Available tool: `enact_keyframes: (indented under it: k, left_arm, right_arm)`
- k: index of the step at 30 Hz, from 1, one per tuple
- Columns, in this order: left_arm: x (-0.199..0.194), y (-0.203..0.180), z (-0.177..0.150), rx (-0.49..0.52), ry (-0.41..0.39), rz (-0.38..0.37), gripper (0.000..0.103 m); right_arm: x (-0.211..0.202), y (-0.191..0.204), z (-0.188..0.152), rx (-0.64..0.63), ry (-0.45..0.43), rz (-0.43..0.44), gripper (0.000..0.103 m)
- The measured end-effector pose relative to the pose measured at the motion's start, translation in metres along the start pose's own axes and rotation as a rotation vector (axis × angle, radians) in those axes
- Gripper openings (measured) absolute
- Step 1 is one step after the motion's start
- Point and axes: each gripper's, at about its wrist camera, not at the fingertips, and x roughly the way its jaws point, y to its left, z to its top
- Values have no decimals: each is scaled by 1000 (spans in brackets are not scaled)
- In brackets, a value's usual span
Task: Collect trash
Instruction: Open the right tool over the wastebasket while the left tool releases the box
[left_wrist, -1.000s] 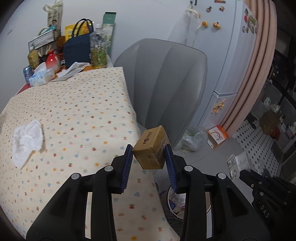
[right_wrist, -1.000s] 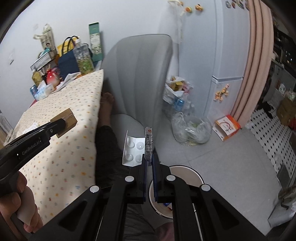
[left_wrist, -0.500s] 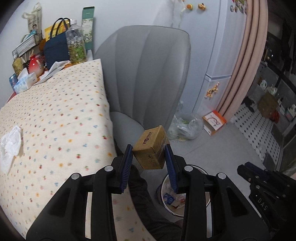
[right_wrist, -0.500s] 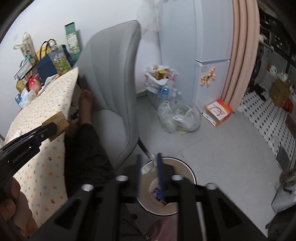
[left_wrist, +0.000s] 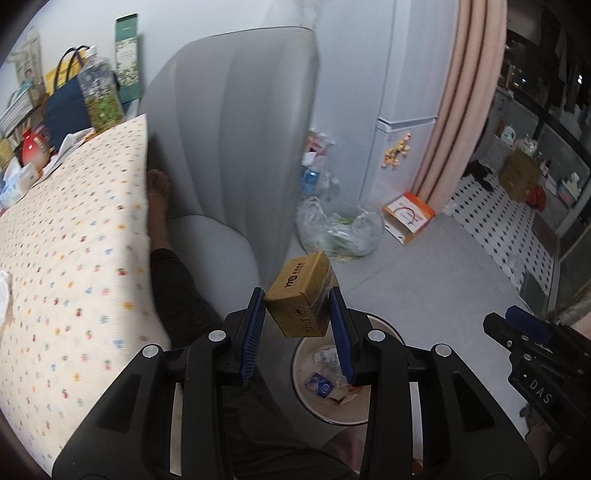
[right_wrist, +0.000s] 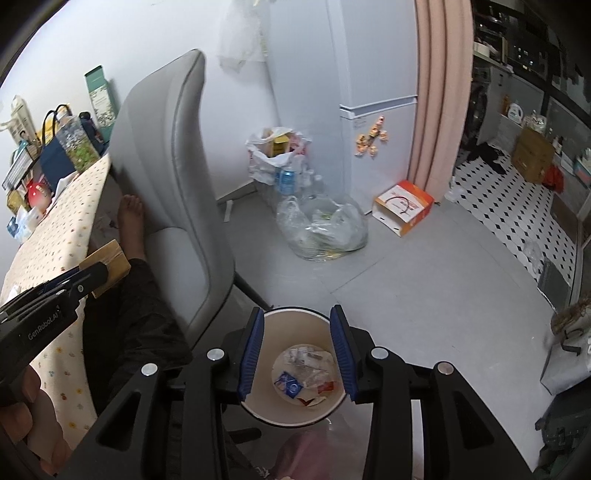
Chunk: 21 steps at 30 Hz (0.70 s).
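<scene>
Left gripper (left_wrist: 297, 325) fingers pinch small brown cardboard box (left_wrist: 300, 300), light, rigid, gripped by flat sides; right gripper (right_wrist: 297, 350) fingers opening, empty, over round white bin (right_wrist: 295, 325).

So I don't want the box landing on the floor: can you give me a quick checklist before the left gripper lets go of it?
1. Cardboard box held between the left gripper pads: ok.
2. Bin in view below, uncovered: ok.
3. Box directly over the bin: cannot tell.
4. Right gripper empty, jaws opening: ok.
5. Room in the bin: ok, only trash on the bottom.
</scene>
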Motion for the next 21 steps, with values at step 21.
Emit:
enact_keyframes:
  k: [21]
  left_arm:
    - [14,-46,-1,82,58,-110,66]
  right_arm:
    - [4,-47,-12,83,7,-35,47]
